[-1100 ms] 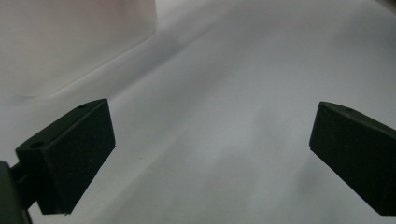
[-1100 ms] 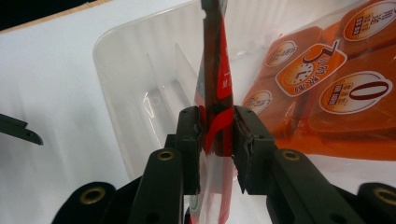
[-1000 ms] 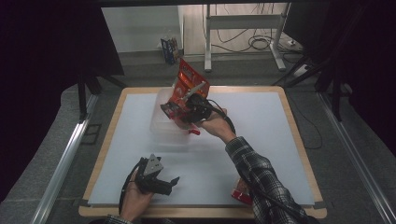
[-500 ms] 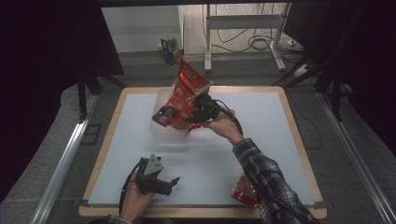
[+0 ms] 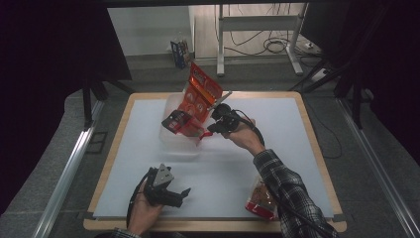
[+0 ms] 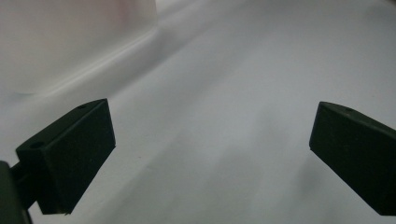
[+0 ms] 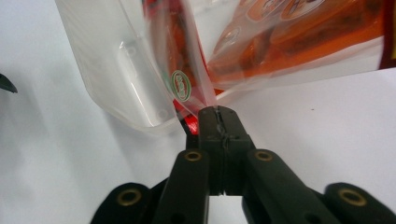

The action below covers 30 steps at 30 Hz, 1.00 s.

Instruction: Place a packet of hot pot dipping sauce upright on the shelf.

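Note:
A red-orange snack bag [image 5: 199, 94] stands tilted over a clear plastic container [image 5: 174, 141] at the table's far middle. My right gripper [image 5: 204, 132] comes in from the right and is shut on the bag's clear sealed edge [image 7: 198, 95]. Its jaws have just been closing, and the film is pinched between the fingertips [image 7: 208, 122]. The container's wall [image 7: 119, 79] is just left of the jaws. My left gripper [image 5: 184, 192] rests open near the front edge. Between its pads [image 6: 74, 149] I see only white table.
A second snack bag [image 5: 259, 201] lies at the front right beside the plaid sleeve [image 5: 287, 193]. The white tabletop [image 5: 277, 144] has a wooden rim. Beyond the far edge are table legs and cables on the floor.
The right hand has shifted slightly and the bag's lower end has swung a little left and down over the container. The left gripper has stayed put.

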Motion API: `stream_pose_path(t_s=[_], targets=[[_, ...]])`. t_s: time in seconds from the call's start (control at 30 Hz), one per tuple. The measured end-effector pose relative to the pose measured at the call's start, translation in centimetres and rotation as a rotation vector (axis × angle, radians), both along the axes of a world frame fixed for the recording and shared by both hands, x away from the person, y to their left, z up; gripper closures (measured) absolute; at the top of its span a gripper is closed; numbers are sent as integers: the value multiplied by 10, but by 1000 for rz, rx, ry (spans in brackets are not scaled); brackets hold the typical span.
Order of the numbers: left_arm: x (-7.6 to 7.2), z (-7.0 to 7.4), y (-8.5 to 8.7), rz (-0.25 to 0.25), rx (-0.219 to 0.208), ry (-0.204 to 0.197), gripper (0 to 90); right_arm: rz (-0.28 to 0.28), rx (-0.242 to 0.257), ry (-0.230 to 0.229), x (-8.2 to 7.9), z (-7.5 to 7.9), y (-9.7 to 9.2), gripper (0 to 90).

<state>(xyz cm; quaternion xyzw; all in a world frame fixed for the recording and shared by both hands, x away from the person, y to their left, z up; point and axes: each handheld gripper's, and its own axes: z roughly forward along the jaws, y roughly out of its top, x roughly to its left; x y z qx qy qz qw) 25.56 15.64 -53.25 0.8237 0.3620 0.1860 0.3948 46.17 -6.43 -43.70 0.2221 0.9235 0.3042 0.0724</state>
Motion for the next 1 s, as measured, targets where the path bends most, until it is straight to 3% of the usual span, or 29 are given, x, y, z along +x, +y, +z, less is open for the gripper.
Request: stream_pose_path(t_s=[0.33,0.8,1.0], targets=[[0,0,0,-3,6,2,2,2,-28,0,0,-14,15,890],[0,-1,-1,-4,11,4,3,16,-7,5,3,-27,34,887],[-1,-1,-2,-4,15,4,3,20,10,33,6,-29,36,885]])
